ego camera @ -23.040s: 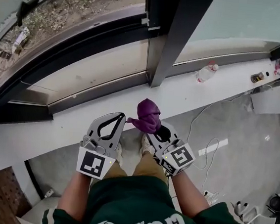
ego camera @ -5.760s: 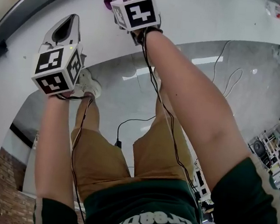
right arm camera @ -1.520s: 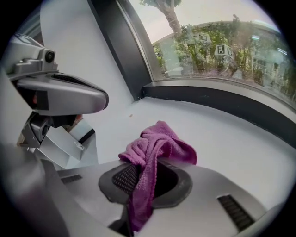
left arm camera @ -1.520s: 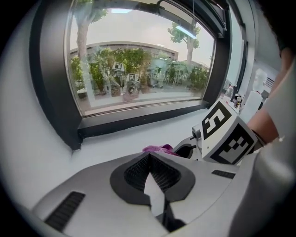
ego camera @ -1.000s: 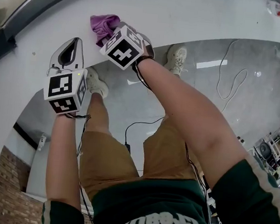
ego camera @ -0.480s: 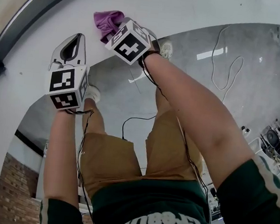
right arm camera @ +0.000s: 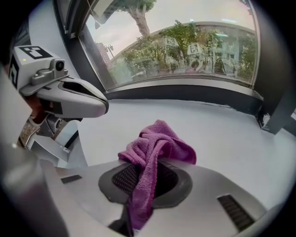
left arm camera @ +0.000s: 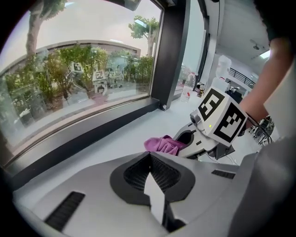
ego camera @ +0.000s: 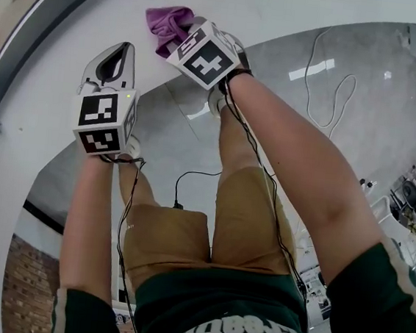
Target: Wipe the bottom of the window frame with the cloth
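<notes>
A: Right gripper view: pinching purple cloth (right arm camera: 159,141) in right gripper (right arm camera: 149,172), bunched over the jaw tips, down on white sill (right arm camera: 222,134). Dark window frame (right arm camera: 185,92) well ahead.

B: Left gripper (left arm camera: 149,159)?

A: Pressed together, empty, just left of the right one.

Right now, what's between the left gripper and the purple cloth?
Only bare white sill lies between the left gripper and the cloth; the left gripper view shows it.
</notes>
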`<state>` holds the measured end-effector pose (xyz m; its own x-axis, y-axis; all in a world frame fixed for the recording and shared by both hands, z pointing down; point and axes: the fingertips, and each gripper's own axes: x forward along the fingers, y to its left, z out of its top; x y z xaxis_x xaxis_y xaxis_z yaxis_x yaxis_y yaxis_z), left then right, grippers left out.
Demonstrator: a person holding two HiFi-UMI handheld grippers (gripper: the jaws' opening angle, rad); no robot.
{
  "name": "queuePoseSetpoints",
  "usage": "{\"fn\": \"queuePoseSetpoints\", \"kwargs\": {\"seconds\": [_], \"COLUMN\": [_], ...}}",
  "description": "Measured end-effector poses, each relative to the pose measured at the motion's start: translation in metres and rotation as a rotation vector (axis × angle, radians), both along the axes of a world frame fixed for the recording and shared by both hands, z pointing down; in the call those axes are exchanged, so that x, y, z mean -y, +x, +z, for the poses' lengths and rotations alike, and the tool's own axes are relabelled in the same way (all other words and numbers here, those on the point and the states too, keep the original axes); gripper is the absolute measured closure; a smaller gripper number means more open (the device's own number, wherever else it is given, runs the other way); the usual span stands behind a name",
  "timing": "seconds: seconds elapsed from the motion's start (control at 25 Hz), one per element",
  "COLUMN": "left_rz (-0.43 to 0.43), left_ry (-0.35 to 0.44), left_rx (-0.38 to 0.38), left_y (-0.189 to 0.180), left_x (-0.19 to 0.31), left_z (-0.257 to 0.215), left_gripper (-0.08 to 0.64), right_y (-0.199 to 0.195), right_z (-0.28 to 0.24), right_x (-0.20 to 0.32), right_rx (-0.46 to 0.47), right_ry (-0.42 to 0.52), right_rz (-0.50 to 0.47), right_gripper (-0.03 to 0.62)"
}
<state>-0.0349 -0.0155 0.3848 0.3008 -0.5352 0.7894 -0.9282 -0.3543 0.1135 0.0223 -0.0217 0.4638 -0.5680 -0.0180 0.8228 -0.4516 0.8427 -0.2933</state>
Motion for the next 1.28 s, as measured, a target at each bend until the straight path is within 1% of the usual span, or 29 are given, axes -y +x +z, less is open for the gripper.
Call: {"fn": "queuePoseSetpoints", "kwargs": {"seconds": [0.16, 0.32, 0.4, 0.48, 0.64, 0.76, 0.96, 1.16, 1.28], "left_rz": [0.047, 0.098, 0.113, 0.131, 0.172, 0.189, 0.244, 0.263, 0.280], "left_ry": [-0.003, -0.002, -0.003, -0.006, -0.021, -0.024, -0.034, -0.010, -0.009], "left_rx": [-0.008, 0.030, 0.023, 0.007, 0.008, 0.001, -0.001, -0.021, -0.031], "left_y": [0.029, 0.054, 0.067, 0.081, 0.105, 0.121, 0.149, 0.169, 0.180], "left_x": [0.013, 0.024, 0.031, 0.036, 0.043, 0.049, 0.053, 0.061, 0.064], "left_z": [0.007, 0.010, 0.012, 0.013, 0.020, 0.023, 0.028, 0.027, 0.029], "left_gripper": [0.552, 0.552, 0.553, 0.553, 0.553, 0.552, 0.553, 0.553, 0.552], "right_y": [0.030, 0.061, 0.076, 0.092, 0.121, 0.134, 0.154, 0.176, 0.192], "right_z": [0.001, -0.001, -0.002, -0.001, -0.002, -0.005, -0.008, -0.006, -0.006], "right_x": [0.014, 0.026, 0.032, 0.034, 0.041, 0.047, 0.051, 0.059, 0.067], "right_rx": [-0.012, -0.016, -0.009, -0.008, -0.003, 0.007, -0.001, -0.008, -0.011], "right_ry": [0.006, 0.015, 0.020, 0.007, 0.000, 0.010, 0.049, 0.056, 0.066], "right_rz": [0.041, 0.076, 0.099, 0.135, 0.179, 0.184, 0.169, 0.183, 0.202], "right_gripper": [0.523, 0.523, 0.522, 0.522, 0.522, 0.523, 0.522, 0.522, 0.522]}}
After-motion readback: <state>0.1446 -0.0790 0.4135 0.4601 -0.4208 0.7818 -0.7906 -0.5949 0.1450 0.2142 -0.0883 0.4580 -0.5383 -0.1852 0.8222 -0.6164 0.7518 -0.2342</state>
